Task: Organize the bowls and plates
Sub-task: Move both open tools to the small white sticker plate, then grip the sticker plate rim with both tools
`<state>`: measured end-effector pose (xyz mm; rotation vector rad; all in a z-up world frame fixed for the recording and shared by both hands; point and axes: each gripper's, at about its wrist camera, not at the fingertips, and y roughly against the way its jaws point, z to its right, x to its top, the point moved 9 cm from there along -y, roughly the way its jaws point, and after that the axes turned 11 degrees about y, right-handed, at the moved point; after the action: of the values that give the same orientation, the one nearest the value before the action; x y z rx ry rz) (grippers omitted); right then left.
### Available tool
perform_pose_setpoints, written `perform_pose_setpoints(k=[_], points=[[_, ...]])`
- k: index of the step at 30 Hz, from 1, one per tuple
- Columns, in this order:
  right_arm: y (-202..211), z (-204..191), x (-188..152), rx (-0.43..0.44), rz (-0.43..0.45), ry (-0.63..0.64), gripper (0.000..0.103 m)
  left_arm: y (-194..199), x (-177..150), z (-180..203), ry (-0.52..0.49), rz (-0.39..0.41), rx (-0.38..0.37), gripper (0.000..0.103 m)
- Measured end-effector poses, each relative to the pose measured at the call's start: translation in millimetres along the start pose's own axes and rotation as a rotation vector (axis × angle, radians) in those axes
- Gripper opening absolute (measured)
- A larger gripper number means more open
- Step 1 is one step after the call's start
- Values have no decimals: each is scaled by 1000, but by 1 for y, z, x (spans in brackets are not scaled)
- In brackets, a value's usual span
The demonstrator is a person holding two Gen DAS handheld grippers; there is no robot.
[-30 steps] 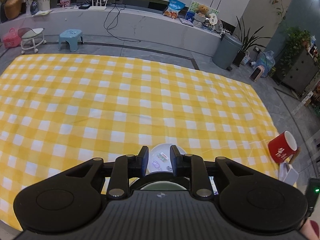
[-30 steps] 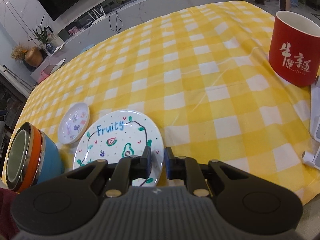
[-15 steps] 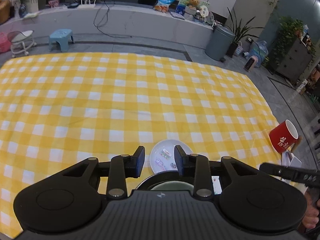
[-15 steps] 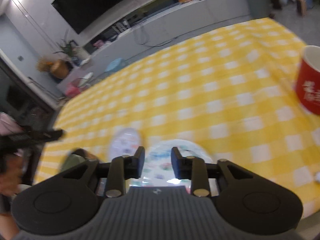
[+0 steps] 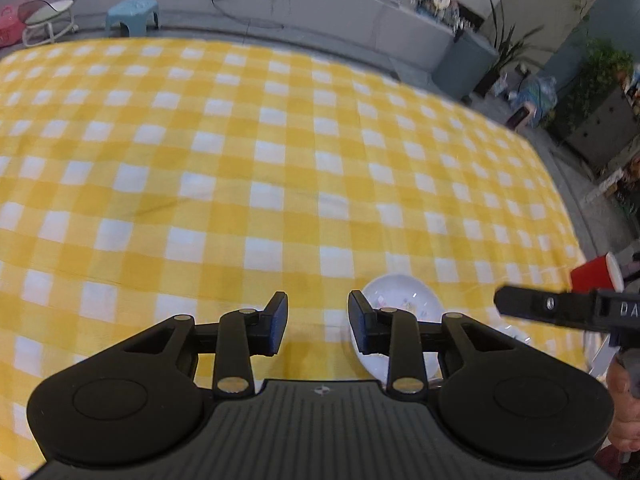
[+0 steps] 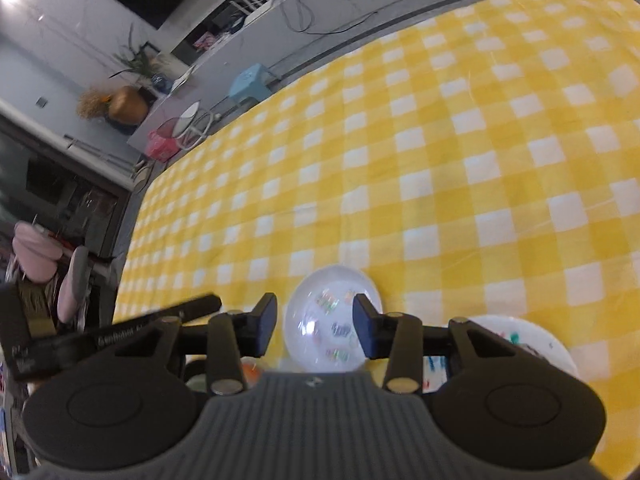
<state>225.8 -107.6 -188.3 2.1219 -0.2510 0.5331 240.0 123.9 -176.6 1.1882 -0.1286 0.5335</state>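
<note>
Both grippers were empty: left gripper (image 5: 318,326) open over bare yellow checked tablecloth (image 5: 280,160), right gripper (image 6: 315,328) had just been opening above the small saucer (image 6: 332,320). "Fruity" plate (image 6: 532,344) sat just beside it, red mug (image 5: 596,278) farther off.

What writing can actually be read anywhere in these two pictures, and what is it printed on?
"DA": white letters on the right gripper, cut off at the left view's edge.
"GenRobot": partly legible white print on the left gripper in the right view, blurred.
Blue lettering on the large plate: hidden and blurred, unreadable.
Stickers in the small plate: too blurred.
Red cup: no print visible.
</note>
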Motion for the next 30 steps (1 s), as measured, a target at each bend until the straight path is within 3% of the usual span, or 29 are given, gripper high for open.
perform_pose_setpoints(k=[8,12,21,25,30], points=[[-21,21,-11,-64,-24,56,42,-34,-17,1,-55,-122,64,37],[-34,28,-22,-72,-66,65,42,-37,-20,3,-61,-160,36,37],[-50,21,-31,-62,-99,113,41,-42,-20,7,-74,-233,56,37],[-55,17,-38,-77,-95,140,29,-45,-19,15,-125,-236,71,34],[-57,19,-39,-102,-71,132,8,-52,-18,22,-151,-298,78,21]])
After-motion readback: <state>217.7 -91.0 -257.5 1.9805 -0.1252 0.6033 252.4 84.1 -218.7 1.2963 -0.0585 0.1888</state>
